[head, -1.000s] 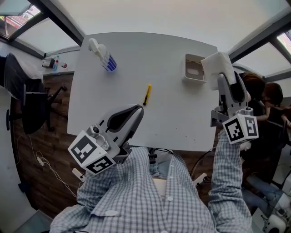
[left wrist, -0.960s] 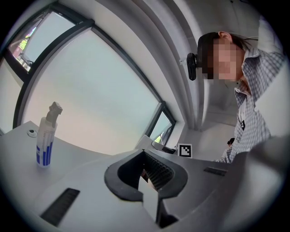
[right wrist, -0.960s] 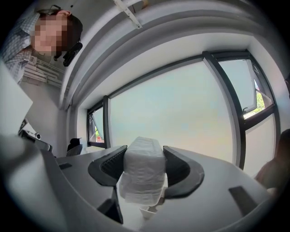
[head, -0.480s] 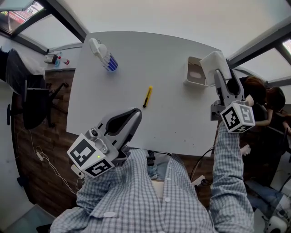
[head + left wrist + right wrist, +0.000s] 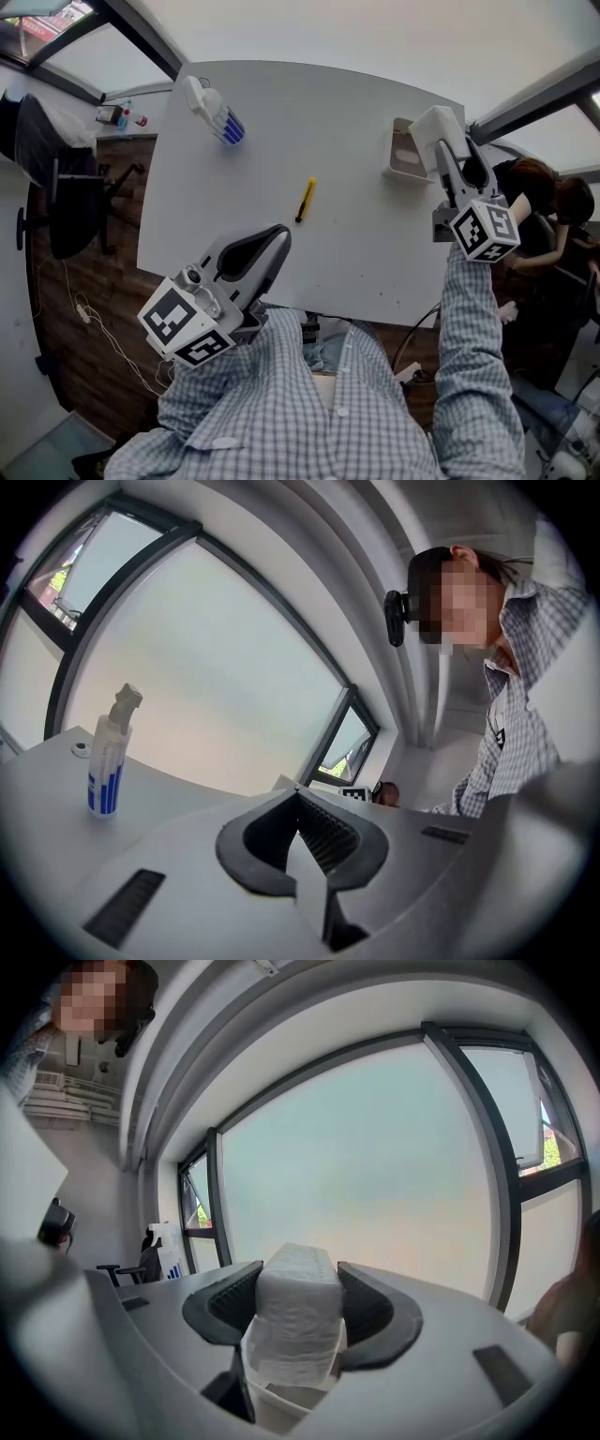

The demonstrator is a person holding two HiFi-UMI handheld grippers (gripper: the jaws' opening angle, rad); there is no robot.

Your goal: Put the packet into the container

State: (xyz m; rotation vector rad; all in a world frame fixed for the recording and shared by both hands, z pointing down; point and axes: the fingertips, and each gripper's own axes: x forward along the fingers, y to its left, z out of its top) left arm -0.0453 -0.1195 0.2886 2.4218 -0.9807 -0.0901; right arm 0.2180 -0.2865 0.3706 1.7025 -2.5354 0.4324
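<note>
**Packet held over the container at the desk's right edge**

The white desk [image 5: 319, 244] carried everything. The left tongs [image 5: 300, 803] were pressed together with nothing between them, near the desk's front edge. The right tongs [image 5: 292, 1283] clamped a white, wrapped, block-shaped packet [image 5: 433, 127] over the pale rectangular container [image 5: 403, 157]. The container's right side was hidden behind them, and contact could not be made out. Well apart were a white-and-blue spray bottle [image 5: 214, 112] and a small yellow stick-like object [image 5: 304, 197], too small to identify.
</note>
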